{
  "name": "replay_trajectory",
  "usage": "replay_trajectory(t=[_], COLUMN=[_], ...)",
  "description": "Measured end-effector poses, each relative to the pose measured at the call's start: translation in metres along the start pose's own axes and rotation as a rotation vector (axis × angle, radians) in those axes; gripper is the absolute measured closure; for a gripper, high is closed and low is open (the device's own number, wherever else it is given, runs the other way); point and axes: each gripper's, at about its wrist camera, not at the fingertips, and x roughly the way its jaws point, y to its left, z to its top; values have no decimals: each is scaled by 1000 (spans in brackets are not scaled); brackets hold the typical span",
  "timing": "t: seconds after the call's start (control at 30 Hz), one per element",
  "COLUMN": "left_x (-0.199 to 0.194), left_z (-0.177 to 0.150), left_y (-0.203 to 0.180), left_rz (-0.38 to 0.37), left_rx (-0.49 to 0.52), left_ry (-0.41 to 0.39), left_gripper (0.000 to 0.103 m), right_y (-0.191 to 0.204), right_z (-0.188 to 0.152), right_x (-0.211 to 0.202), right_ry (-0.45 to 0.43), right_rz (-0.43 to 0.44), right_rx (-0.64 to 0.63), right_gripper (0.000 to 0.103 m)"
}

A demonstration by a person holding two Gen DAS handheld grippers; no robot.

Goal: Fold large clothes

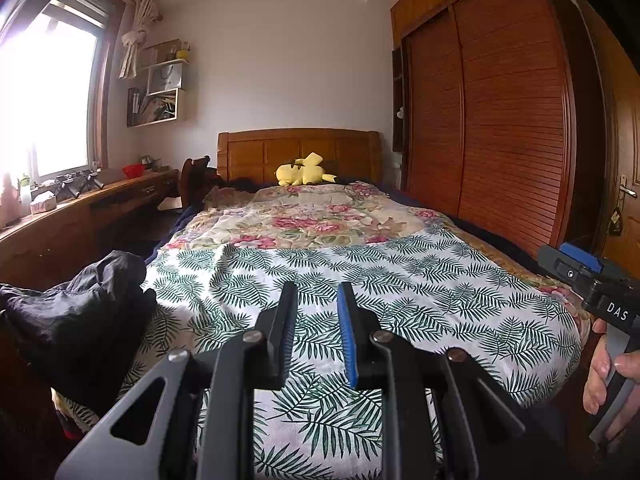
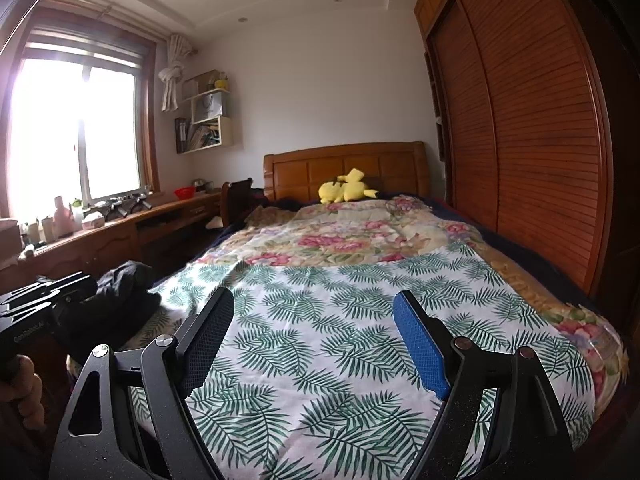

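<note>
Right wrist view: my right tongs gape empty over the palm-print cloth, spread on the bed. Left tongs stand narrow, holding nothing. Cloth looks soft, light, limp; I would pinch a near corner.

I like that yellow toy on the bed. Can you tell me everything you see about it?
The toy is a bright yellow plush with pointed ears and small dark marks. It looks soft and lies slumped on its side at the far end of the bed, just before the wooden headboard, past the flowered quilt. Nothing holds it.
</note>
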Motion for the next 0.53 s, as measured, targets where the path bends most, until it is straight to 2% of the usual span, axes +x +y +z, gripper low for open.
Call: replay_trajectory(t=[0.53], left_x=[-1], left_z=[1], left_y=[0], left_rz=[3], left_rx=[0], left_ry=[-2], left_gripper=[84], right_y=[-1], right_z=[2], right_x=[0], right_ry=[-3], right_rz=[0], right_rx=[0], right_gripper=[19])
